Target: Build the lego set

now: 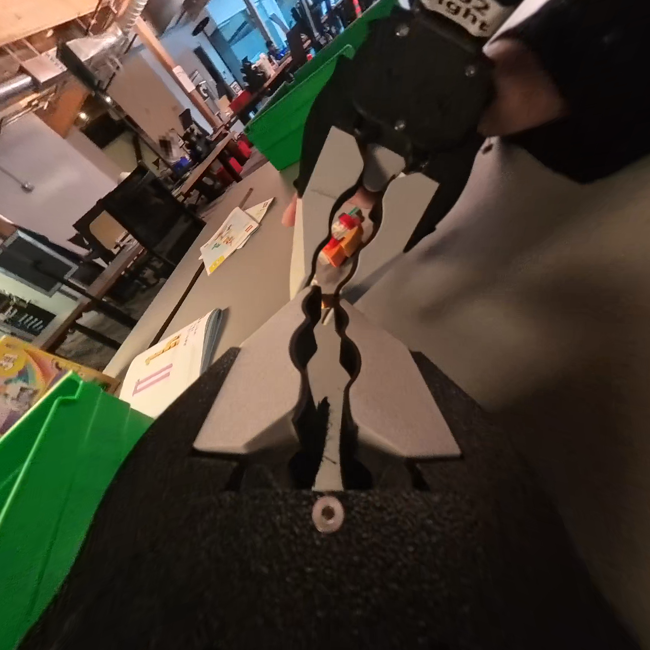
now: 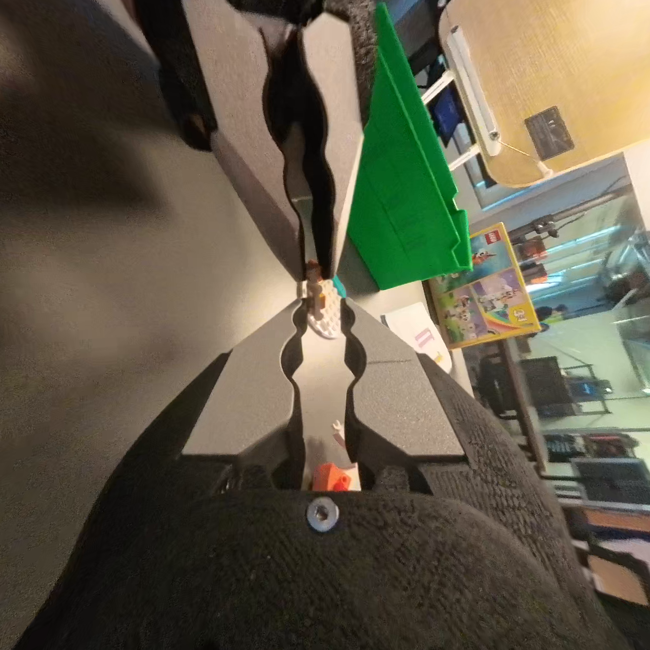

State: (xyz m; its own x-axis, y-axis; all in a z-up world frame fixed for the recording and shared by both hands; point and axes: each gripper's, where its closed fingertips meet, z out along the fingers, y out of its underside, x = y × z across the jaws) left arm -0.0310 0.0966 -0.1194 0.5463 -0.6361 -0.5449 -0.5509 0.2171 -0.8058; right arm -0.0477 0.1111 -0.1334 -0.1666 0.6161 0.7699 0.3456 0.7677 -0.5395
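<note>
Meeting tip to tip above the grey table (image 1: 246,281), the two grippers share one small brick build. The left gripper (image 1: 325,299) has its jaws nearly closed, pinching a small brown piece (image 2: 313,272) at the top of that build. The right gripper (image 2: 322,309) has its jaws a little apart, with a white studded plate (image 2: 327,316) between its fingertips; whether its pads press the plate I cannot tell. A teal piece (image 2: 340,284) sticks out beside the plate. Under the right gripper, an orange and red brick model (image 1: 343,239) sits on the table. A green bin (image 2: 404,211) stands just beside the grippers, with a toy box (image 2: 489,285) and an open booklet (image 1: 169,365) near it. Loose instruction leaflets (image 1: 232,239) lie further off.
</note>
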